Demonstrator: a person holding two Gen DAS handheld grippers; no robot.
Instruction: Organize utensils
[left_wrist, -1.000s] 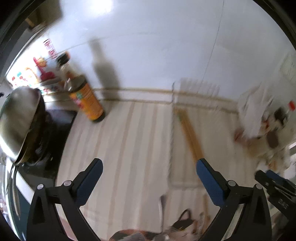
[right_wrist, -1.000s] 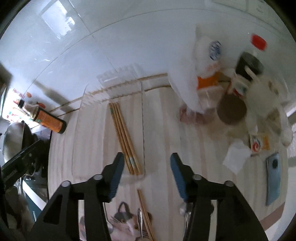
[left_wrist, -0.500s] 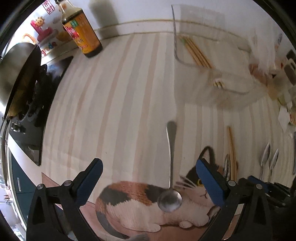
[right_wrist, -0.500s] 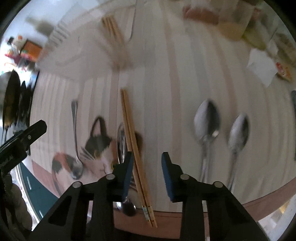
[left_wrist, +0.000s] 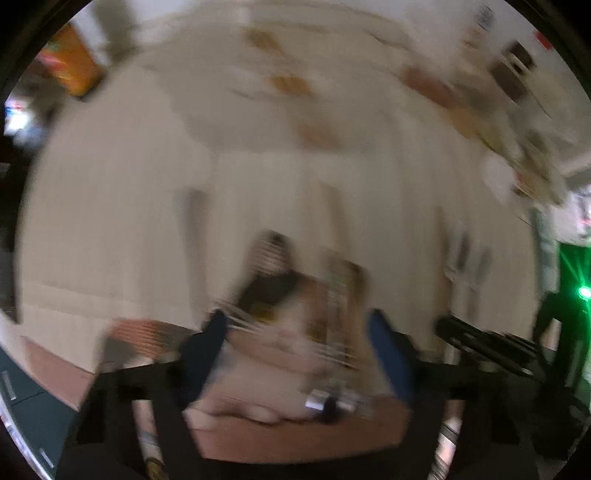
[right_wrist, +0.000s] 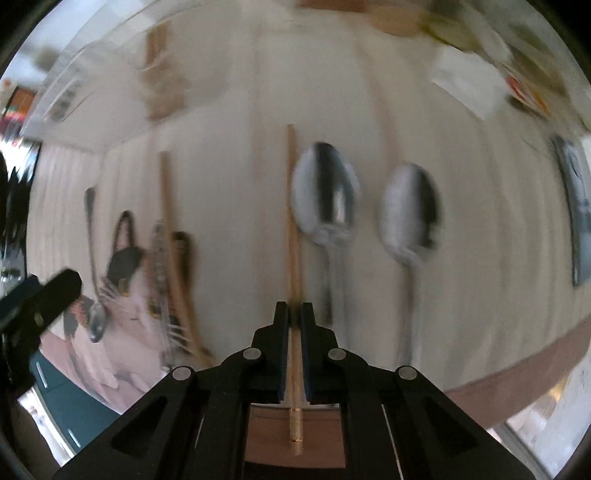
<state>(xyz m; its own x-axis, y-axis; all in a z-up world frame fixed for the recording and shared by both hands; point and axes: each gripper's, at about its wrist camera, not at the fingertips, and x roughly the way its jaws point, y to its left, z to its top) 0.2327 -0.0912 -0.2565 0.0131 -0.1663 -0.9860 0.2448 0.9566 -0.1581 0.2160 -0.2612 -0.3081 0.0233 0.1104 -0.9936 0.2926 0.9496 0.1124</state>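
My right gripper (right_wrist: 294, 314) is clamped on a single wooden chopstick (right_wrist: 293, 236), which runs straight out ahead between the pads and sticks back behind them over the mat's brown border. Just right of it lie two metal spoons (right_wrist: 327, 199), bowls pointing away from me. To the left, another chopstick (right_wrist: 168, 221) rests across the cat picture (right_wrist: 125, 291). My left gripper (left_wrist: 297, 332) hangs spread wide above that cat, the view badly blurred.
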